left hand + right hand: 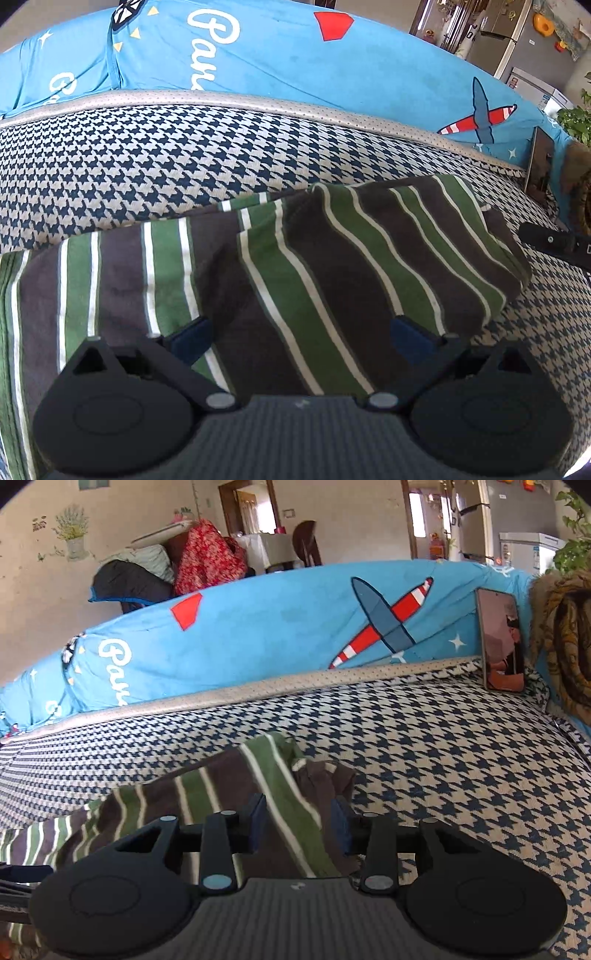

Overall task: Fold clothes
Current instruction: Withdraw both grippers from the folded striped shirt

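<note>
A garment [332, 258] striped in green, dark brown and white lies partly folded on the houndstooth cover [147, 166]. My left gripper [301, 339] hovers low over its near part, open wide, with both blue pads above the cloth and nothing pinched. In the right wrist view the garment [207, 786] lies bunched, and a fold of it runs between the narrowly spaced fingers of my right gripper [299, 825], which is shut on it. The right gripper's black body [550, 242] shows at the garment's right end in the left wrist view.
A rolled blue quilt [277, 635] with an aeroplane print lines the back of the houndstooth cover [443, 757]. A phone [502, 642] leans upright against it at the right. A brown patterned cloth [565, 635] and a plant [572, 554] stand further right.
</note>
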`<state>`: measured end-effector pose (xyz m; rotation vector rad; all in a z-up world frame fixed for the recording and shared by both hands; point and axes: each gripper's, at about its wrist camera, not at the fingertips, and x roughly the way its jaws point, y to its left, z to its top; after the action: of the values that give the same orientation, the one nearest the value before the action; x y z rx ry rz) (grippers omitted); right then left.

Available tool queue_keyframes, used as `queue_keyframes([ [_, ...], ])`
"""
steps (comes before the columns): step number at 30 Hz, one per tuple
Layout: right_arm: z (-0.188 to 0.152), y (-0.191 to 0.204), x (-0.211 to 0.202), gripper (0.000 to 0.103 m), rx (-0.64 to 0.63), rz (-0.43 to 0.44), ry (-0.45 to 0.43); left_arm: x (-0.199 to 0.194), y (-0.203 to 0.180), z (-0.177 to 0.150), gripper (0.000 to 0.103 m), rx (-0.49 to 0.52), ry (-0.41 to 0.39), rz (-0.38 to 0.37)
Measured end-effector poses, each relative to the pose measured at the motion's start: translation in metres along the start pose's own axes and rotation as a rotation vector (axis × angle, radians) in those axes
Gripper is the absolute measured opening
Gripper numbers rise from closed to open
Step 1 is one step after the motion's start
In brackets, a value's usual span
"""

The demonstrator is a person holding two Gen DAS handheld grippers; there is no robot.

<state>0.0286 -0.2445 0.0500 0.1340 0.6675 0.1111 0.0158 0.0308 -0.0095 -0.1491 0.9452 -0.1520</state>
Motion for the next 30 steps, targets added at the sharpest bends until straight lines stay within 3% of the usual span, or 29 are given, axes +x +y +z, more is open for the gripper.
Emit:
queue_keyframes([
  [6,-0.026,0.023,-0.016,0.038,0.016,0.095,0.071,-0.024,0.013,-0.021,0.103,-0.069,-0.025,-0.003],
  [13,-0.069,0.058,-0.036,0.038,-0.010,0.229,0.150,-0.049,0.041,-0.042,0.103,-0.166,-0.066,0.060],
  [18,-0.094,0.071,-0.027,0.038,0.095,0.308,0.233,-0.056,0.051,-0.058,0.103,-0.208,-0.074,0.095],
  [30,-0.106,0.068,0.001,0.038,0.411,0.393,0.232,-0.060,0.067,-0.062,0.103,-0.248,-0.089,0.123],
])
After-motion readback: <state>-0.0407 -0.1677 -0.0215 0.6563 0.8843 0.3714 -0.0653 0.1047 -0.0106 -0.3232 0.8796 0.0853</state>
